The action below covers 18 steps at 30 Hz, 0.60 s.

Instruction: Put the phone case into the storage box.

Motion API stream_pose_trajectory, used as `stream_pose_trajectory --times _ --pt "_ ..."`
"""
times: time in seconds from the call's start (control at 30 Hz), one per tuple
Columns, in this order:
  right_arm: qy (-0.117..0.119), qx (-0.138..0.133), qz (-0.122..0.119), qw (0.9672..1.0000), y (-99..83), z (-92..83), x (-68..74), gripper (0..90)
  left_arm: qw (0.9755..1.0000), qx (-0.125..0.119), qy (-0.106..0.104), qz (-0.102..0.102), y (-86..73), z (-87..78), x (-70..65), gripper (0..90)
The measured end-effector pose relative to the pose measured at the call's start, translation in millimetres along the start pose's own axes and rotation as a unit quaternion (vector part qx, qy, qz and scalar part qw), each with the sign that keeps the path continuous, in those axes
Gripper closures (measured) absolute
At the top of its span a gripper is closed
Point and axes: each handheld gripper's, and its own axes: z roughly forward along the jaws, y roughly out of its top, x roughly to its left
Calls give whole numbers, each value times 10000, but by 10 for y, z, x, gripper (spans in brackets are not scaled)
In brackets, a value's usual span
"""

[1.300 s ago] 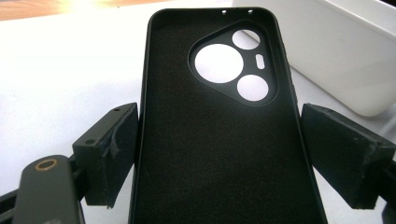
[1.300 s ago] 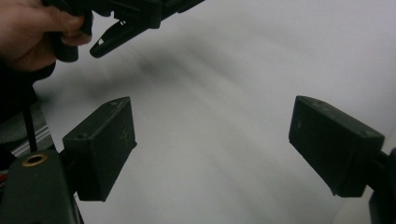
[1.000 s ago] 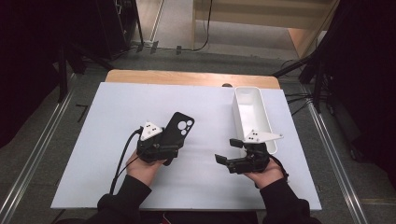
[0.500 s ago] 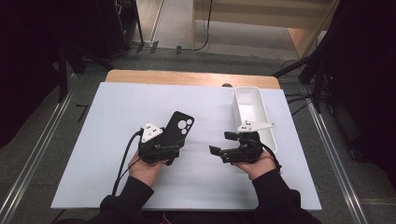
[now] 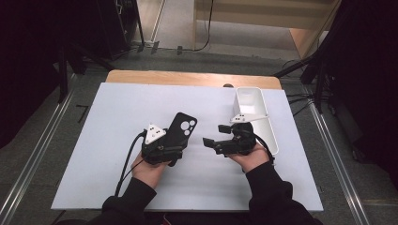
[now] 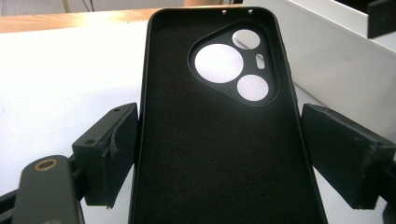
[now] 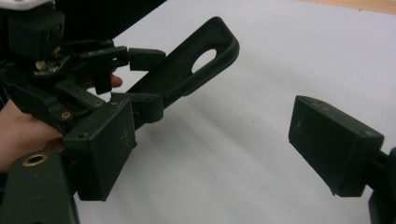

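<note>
Left gripper (image 5: pixel 174 143) pinches black phone case (image 5: pixel 182 129) above the white table (image 5: pixel 112 122); right gripper (image 5: pixel 212 136), jaws spread and empty, has swung leftward toward it, likely for a two-handed grip.

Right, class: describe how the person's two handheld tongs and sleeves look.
Both tongs, left and right, are black with blocky, scuffed black pads. Each carries a pale grey three-cornered plate dotted with dark marks. A black cable trails from the left one. The sleeves are black.
</note>
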Motion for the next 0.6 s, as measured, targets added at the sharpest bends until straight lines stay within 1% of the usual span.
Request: stream_pose_trajectory --times 0.07,0.17,0.2,0.23,0.3,0.43,0.6 --pt "-13 -12 -7 10000 33 18 -5 135 10000 -46 27 -29 -8 -1 -9 137" --pt "-21 -13 13 10000 72 45 -15 135 9999 -109 38 19 -22 -3 -8 136" --pt "-9 14 56 10000 84 52 -14 135 9999 -150 60 11 -31 -5 -13 136" --pt "-8 -17 49 10000 92 67 -19 135 9998 -180 56 4 -38 -4 -13 136" --pt "17 -19 95 10000 107 90 -27 135 9998 -176 69 6 -45 -3 -12 136" --pt "53 -10 173 9998 131 147 -48 135 9996 -261 78 45 -56 1 -31 136" --pt "49 29 187 9998 170 210 -56 135 9995 -297 66 66 -67 6 -62 136"
